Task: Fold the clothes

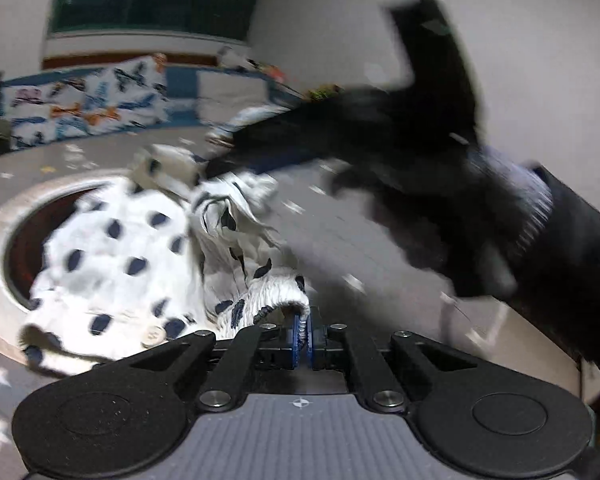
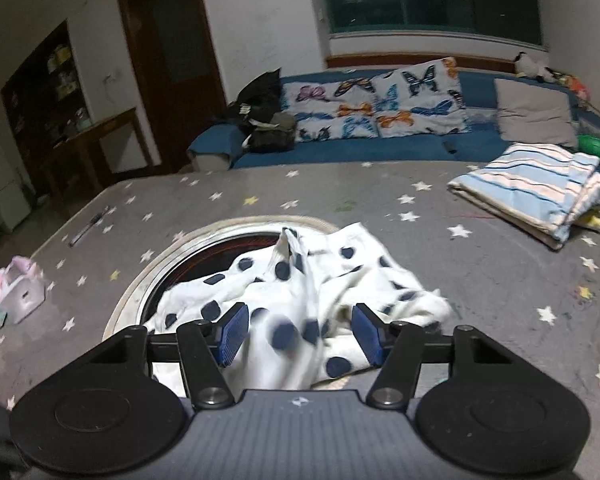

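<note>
A white garment with dark blue dots (image 1: pixel 116 256) hangs bunched over a round basket (image 1: pixel 4 216) on a grey star-patterned surface. My left gripper (image 1: pixel 303 330) is shut on a ribbed edge of this garment. My right gripper (image 1: pixel 432 120) shows in the left wrist view as a blurred black shape up and to the right, beyond the garment. In the right wrist view the right gripper (image 2: pixel 300 334) is open, its blue pads (image 2: pixel 232 332) either side of the dotted garment (image 2: pixel 300 292) below, which spills from the basket (image 2: pixel 148 276).
A folded blue-striped cloth (image 2: pixel 540 188) lies at the right on the starred surface (image 2: pixel 480 280). A blue sofa with butterfly cushions (image 2: pixel 380 104) stands behind. A small pale box (image 2: pixel 20 292) sits at the left. A dark door (image 2: pixel 172 60) is at the back.
</note>
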### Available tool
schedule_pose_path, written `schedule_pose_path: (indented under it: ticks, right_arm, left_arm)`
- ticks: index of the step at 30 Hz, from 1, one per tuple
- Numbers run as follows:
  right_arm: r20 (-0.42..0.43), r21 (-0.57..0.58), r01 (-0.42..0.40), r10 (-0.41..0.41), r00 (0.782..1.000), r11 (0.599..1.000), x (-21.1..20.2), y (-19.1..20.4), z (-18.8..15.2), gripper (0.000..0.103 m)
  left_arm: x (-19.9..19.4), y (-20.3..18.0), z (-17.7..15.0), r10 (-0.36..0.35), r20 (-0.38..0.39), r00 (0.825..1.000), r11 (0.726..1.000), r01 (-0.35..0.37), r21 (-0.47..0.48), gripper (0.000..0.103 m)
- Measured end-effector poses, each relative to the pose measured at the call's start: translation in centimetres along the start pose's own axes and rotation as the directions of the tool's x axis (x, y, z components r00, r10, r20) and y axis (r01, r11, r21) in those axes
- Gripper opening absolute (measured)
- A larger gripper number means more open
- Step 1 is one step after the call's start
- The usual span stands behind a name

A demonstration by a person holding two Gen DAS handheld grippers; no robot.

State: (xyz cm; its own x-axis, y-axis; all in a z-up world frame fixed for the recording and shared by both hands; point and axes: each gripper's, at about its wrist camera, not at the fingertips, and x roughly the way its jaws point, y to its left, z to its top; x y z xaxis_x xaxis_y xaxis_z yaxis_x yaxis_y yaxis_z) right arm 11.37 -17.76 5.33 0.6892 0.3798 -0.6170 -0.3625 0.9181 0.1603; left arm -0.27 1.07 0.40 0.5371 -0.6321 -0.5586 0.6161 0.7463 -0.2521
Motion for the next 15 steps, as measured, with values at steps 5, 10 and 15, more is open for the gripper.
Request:
schedule_pose_path:
  ticks: [5,10,15]
  right_arm:
    - [-0.060,-0.063,0.025,-0.029,0.998,0.998,2.1,1.0,-0.7,0.048]
    - [-0.083,-0.058,0.061,-0.066,0.994,0.996,2.3,0.0,-2.1,0.019]
    - [-0.052,-0.017,0.099,-0.100,0.994,0.995,0.0,-2.0,-2.8,0.007]
  left_arm:
    - [0.4,-1.3,-0.7,-0.074,-0.040,0.996,0.997,0.075,0.020,0.005]
    - [-0.4,-0.8,0.0,-0.051,-0.023,0.998,0.998,0.052,0.031,0.006]
    - [-2.2,1.1,1.3,0.065,0.060,0.996,0.998,-0.066,0.008,0.036]
